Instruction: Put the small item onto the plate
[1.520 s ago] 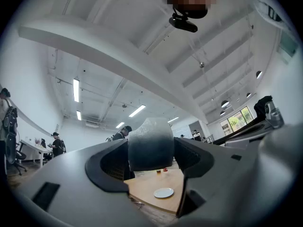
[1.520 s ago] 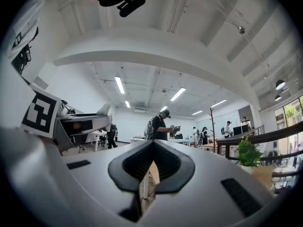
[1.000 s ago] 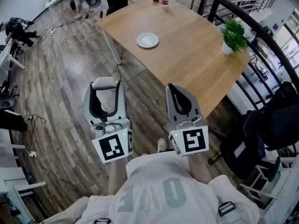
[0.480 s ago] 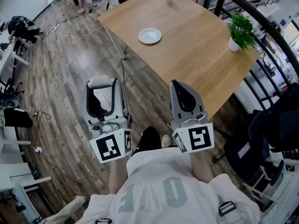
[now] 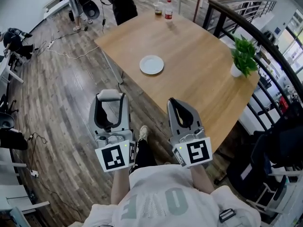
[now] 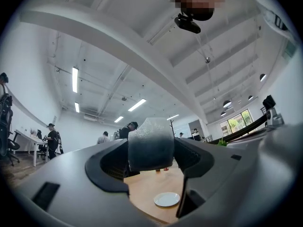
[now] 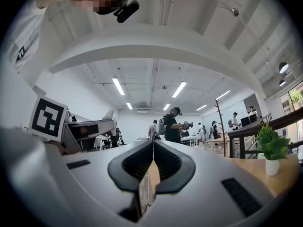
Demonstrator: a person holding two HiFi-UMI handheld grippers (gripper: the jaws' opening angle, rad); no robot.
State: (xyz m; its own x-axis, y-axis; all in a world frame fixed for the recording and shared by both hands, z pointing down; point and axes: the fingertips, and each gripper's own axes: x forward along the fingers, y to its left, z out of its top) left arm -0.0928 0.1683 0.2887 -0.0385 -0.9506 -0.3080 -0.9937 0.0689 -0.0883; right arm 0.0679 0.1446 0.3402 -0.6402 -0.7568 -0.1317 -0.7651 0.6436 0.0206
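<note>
The left gripper (image 5: 110, 100) is clamped on the small item (image 5: 110, 95), a pale grey soft-looking lump pinched between the jaw tips. In the left gripper view the item (image 6: 150, 143) fills the gap from jaw to jaw, darker low down and lighter on top. From the head view it lies crosswise, its long axis running left to right across the tips; no front or back end can be told. The right gripper (image 5: 176, 103) is held just right of the left one, its jaws pressed together with nothing between them, as the right gripper view (image 7: 153, 143) shows.

Both grippers hang over the wood floor (image 5: 57, 103), short of the table (image 5: 199, 79). A shoe (image 5: 143, 132) shows between them. The table's near-left edge runs slantwise between the grippers and the plate (image 5: 151, 64), and a table leg (image 5: 113, 65) stands under it at the left.

The plate is empty and sits close to that edge, with bare tabletop on every side. A plant (image 5: 242, 56) stands at the table's right corner, a bottle (image 5: 167, 9) and a cup (image 5: 158, 7) at the far corner, all well apart from the plate. A railing (image 5: 265, 46) curves round the right side.
</note>
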